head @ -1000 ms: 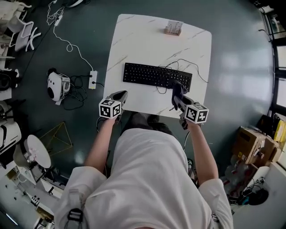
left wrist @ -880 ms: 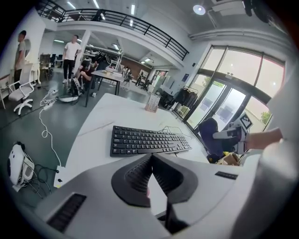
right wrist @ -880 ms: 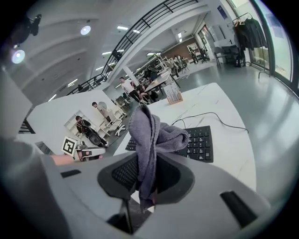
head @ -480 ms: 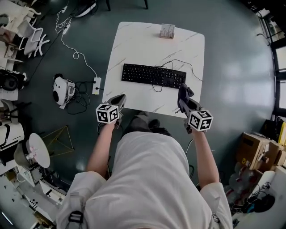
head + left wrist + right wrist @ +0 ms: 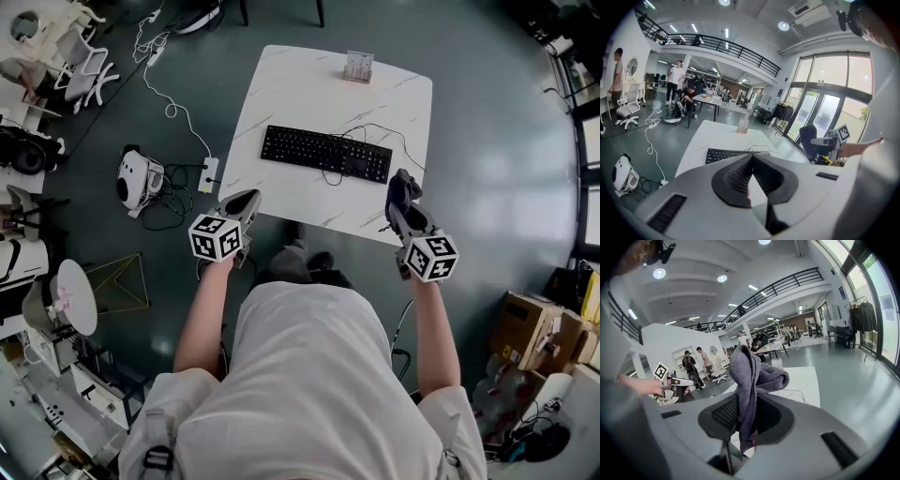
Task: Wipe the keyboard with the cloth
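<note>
A black keyboard point(image 5: 325, 153) with a black cable lies across the middle of the white marble-look table point(image 5: 281, 98); it also shows as a dark strip, the keyboard point(image 5: 726, 153), in the left gripper view. A grey-purple cloth point(image 5: 751, 380) hangs bunched between the jaws of my right gripper point(image 5: 403, 183), which is shut on it and held off the table's front right corner; the cloth point(image 5: 401, 186) shows there as a dark lump. My left gripper point(image 5: 246, 201) is shut with nothing in it, raised over the table's front left edge.
A small holder point(image 5: 357, 67) stands at the table's far edge. On the floor to the left lie a power strip point(image 5: 208, 175) with white cable and a white device point(image 5: 136, 177). Cardboard boxes point(image 5: 534, 339) sit at the right. People stand far off point(image 5: 675, 77).
Both grippers have risen and drawn back from the table toward the person. The right one carried the cloth off the keyboard's right end to beyond the table's corner.
</note>
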Demonstrator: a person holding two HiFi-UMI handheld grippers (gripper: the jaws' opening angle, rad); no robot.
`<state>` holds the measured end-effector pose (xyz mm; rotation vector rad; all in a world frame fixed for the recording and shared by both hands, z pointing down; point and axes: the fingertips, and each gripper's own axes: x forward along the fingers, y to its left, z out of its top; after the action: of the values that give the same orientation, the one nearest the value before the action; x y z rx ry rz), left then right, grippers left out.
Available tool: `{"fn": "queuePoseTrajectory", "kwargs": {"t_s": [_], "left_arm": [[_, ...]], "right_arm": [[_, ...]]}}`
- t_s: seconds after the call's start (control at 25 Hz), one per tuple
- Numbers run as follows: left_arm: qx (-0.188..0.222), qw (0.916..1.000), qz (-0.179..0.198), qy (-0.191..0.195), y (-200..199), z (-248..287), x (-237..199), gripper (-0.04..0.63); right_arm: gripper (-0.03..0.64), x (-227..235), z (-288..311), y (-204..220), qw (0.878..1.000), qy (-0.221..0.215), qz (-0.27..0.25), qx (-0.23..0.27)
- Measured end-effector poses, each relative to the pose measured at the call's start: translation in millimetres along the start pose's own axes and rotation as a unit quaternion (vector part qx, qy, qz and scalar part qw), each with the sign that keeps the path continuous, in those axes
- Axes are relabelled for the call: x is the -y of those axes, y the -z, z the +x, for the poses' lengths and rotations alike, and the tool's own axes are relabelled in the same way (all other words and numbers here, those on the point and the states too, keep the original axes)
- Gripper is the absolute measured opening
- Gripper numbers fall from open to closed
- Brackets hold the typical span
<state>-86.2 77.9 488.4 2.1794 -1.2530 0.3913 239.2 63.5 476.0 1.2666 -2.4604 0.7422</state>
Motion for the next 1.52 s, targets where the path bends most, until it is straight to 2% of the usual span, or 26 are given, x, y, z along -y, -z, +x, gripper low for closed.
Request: {"fn": "queuePoseTrajectory", "kwargs": {"t_s": [0.2,0.4,0.8,0.92,1.52], "left_arm": [[0.029,0.9995,0.010,-0.001,-15.1,-25.6,1.8,0.014],[0.038,0.9989,0.026,0.004,-21.6,-44.6,0.5,0.014],[0.051,0.9974,0.048,0.019,-41.6,-75.4,-19.3,0.014],[0.053,0.9972,0.047,0.024,-44.5,-77.4,-21.6,0.014],[0.053,0.9964,0.050,0.044,-48.8,-76.7,-24.6,0.014]], "right_arm": [[0.094,-16.5,-13.3,-16.0,0.999,0.011,-0.044,0.022],[0.094,-34.4,-28.3,-36.5,0.997,0.013,-0.052,0.053],[0.089,-58.1,-51.8,-64.6,0.992,0.047,-0.057,0.098],[0.089,-61.7,-52.6,-65.1,0.992,0.051,-0.045,0.104],[0.089,-72.5,-55.3,-69.3,0.990,0.072,-0.049,0.107]]}}
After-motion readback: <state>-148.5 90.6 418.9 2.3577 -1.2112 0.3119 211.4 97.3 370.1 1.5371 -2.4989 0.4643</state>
